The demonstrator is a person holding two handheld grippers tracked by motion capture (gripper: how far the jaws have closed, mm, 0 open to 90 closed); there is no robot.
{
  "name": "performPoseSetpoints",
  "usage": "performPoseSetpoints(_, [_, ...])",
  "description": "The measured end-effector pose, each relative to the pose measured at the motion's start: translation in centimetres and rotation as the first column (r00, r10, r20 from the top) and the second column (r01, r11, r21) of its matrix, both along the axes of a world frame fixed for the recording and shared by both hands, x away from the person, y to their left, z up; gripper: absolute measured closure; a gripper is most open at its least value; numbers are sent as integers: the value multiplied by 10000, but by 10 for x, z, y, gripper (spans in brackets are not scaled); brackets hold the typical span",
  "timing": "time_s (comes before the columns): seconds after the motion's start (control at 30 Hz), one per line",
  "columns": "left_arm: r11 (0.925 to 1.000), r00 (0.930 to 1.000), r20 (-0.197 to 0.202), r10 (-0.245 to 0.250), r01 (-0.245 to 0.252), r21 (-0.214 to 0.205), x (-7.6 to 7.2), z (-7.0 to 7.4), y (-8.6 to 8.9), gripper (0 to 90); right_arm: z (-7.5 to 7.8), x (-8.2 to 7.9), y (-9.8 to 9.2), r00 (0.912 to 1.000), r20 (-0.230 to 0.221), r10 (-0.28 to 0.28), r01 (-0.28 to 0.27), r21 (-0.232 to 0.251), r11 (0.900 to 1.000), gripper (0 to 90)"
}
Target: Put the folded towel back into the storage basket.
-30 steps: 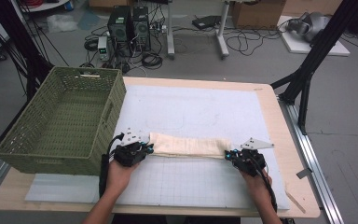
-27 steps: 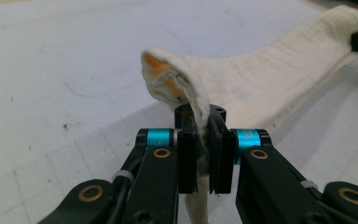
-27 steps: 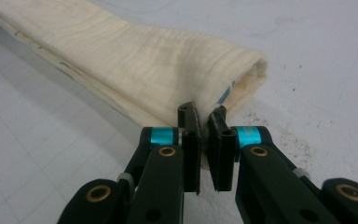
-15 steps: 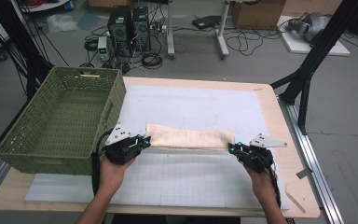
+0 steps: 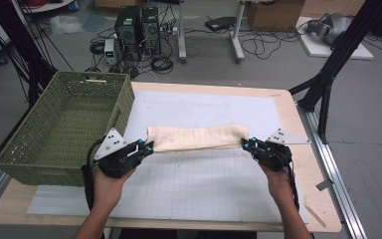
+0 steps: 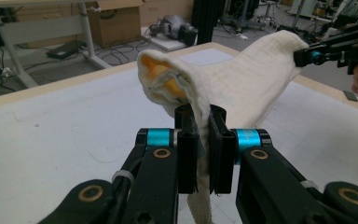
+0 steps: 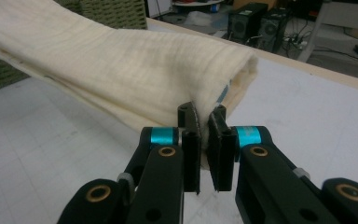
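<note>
Cloth (image 5: 196, 138), cream-coloured and folded into a long band, spans the gap between the two grippers in the high view, over the middle of the white gridded mat (image 5: 199, 184) that covers the wooden table (image 5: 298, 119). The left gripper (image 5: 146, 147) clamps the cloth's end at 9 o'clock of the band; the right gripper (image 5: 247, 145) clamps the end at 3 o'clock. Each gripper is carried by a hand entering from 6 o'clock: the left hand (image 5: 107, 186) and the right hand (image 5: 277, 179). A green woven basket (image 5: 25, 164) stands at 9 o'clock of the table, just beside the left gripper, with its near corner overhanging the table edge. Computer towers (image 5: 137, 25) and loose cables sit on the floor at 12 o'clock, beyond the table.

Left gripper view: the left gripper (image 6: 200, 140) is clenched on the cloth (image 6: 242, 84), with fabric pinched between the two black jaws and a strip hanging below them. Folded layers open toward the camera at 12 o'clock, showing an orange patch inside. The band runs toward 2 o'clock, where the right gripper (image 6: 307, 57) grips its far end. The mat (image 6: 65, 126) lies beneath.

Right gripper view: the right gripper (image 7: 204, 140) is clenched on the cloth (image 7: 121, 70), with the folded edge caught between the jaws. The band extends toward 10 o'clock, clear of the mat (image 7: 51, 149). Part of the basket (image 7: 114, 11) appears at 11 o'clock, behind the cloth.
</note>
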State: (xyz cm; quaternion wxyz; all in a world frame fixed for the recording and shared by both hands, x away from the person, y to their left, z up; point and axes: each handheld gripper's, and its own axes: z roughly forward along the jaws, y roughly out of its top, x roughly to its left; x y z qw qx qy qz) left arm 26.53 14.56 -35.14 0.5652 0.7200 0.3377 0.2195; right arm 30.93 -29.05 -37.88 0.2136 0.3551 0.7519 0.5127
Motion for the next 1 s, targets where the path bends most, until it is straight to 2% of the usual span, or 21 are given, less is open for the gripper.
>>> performPoseSetpoints(0.1, [9999,9998,149,118,-118,-24,-6,6,8,836,6,9,13,9997,180,183,-182,-40,9998,850])
performPoseSetpoints(0.3, [9990,9982,406,436,-432,-105,-17,16,27,836,17,22,33,9986,172,496,-493,-180,9986,849])
performPoseSetpoints(0.43, [9974,9955,618,713,-706,-129,-25,22,41,836,26,32,51,9964,376,763,-756,-186,9970,850])
performPoseSetpoints(0.6, [9950,9915,838,994,-983,-168,-35,30,56,836,35,46,77,9932,366,1106,-1092,-384,9933,850])
performPoseSetpoints(0.8, [9897,9839,1085,1420,-1391,-336,-47,37,77,836,47,62,108,9867,556,1529,-1503,-476,9875,850])
performPoseSetpoints(1.0, [9824,9741,1278,1866,-1839,-329,-59,42,99,836,58,74,141,9778,692,1979,-1946,-522,9795,849])
